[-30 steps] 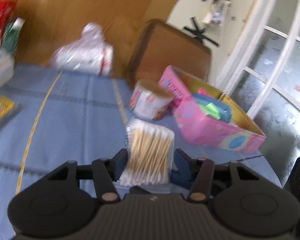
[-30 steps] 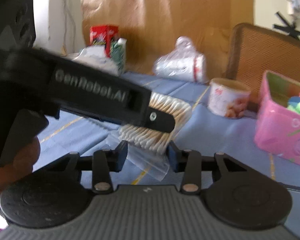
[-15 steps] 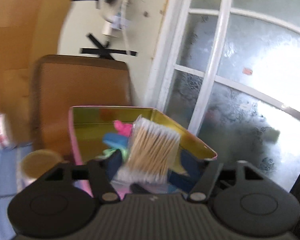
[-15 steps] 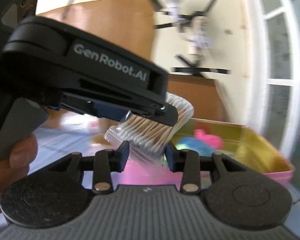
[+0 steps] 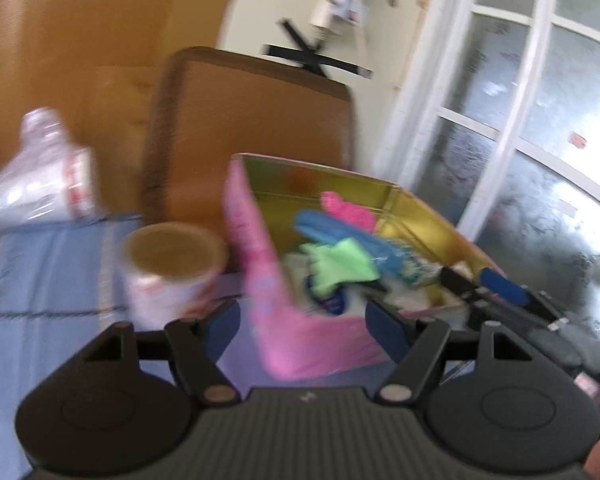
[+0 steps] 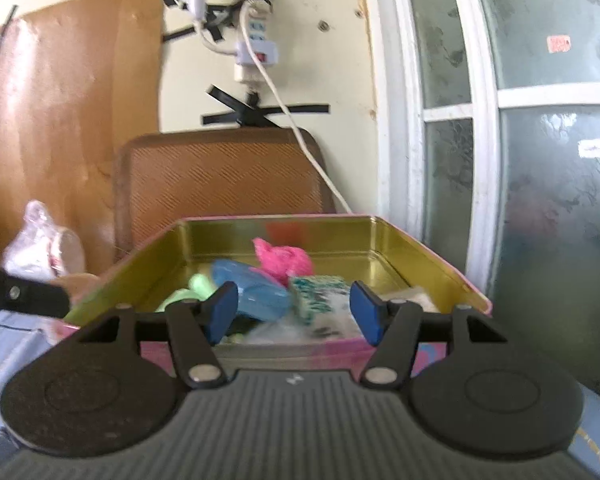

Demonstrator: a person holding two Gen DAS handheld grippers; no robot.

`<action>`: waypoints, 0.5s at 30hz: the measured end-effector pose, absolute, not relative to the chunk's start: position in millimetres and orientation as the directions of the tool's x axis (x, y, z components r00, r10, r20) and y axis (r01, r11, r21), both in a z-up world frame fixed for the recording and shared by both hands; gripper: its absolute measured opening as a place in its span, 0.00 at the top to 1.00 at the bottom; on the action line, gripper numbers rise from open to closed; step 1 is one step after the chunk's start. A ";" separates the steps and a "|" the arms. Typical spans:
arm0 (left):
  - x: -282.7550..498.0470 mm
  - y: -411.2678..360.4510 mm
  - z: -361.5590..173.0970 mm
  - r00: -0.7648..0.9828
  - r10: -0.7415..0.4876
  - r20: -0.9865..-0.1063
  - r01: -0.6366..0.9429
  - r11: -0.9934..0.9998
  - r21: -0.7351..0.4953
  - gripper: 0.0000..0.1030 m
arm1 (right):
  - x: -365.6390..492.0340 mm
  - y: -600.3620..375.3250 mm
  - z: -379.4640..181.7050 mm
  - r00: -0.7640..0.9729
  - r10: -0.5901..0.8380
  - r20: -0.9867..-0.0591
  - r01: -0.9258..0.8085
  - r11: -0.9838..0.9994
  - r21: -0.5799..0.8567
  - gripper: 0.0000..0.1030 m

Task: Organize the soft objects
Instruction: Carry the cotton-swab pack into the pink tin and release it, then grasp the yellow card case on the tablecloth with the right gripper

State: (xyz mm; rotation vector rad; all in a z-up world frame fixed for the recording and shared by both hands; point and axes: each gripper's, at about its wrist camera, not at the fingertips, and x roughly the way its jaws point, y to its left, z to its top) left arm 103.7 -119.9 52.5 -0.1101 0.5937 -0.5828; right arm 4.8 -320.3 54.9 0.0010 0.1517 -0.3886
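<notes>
A pink tin box [image 5: 260,264] with a gold inside stands on the blue tablecloth; it also shows in the right wrist view [image 6: 420,252]. Inside lie a pink fluffy item [image 6: 284,260], a blue cloth [image 6: 256,292], a green cloth [image 5: 340,264] and a green-white sponge [image 6: 316,292]. My left gripper [image 5: 302,324] is open and empty just in front of the box's near corner. My right gripper [image 6: 292,312] is open and empty at the box's near wall; it shows at the right in the left wrist view [image 5: 496,288]. The cotton swab bag is not clearly visible.
A round paper tub [image 5: 172,268] stands left of the box. A clear plastic bag [image 5: 40,176] lies at the back left. A brown chair back [image 6: 220,176] is behind the box. A glass door [image 6: 540,160] is on the right.
Both grippers have opened and the cotton swab bag is gone from them. The left gripper has pulled back from over the box and turned left.
</notes>
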 end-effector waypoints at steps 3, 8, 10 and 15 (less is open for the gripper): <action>93.2 -77.1 42.5 0.718 -0.478 -0.506 0.411 0.878 -0.246 0.31 | 1.5 -301.2 55.6 0.943 -0.305 -0.137 0.307 0.952 -0.004 0.38; 76.6 11.1 22.6 0.779 -0.318 -0.541 0.211 0.944 -0.252 0.31 | 8.8 -242.3 57.5 0.980 -0.115 -0.163 0.106 0.992 -0.061 0.38; 64.9 48.5 17.8 0.806 -0.250 -0.536 0.122 0.957 -0.263 0.31 | 17.3 -214.7 54.7 0.976 0.004 -0.218 -0.020 0.997 -0.072 0.37; 38.7 125.4 10.0 0.856 -0.074 -0.512 -0.090 0.954 -0.287 0.31 | 57.2 -148.9 39.7 0.858 0.283 -0.430 -0.315 0.949 -0.004 0.31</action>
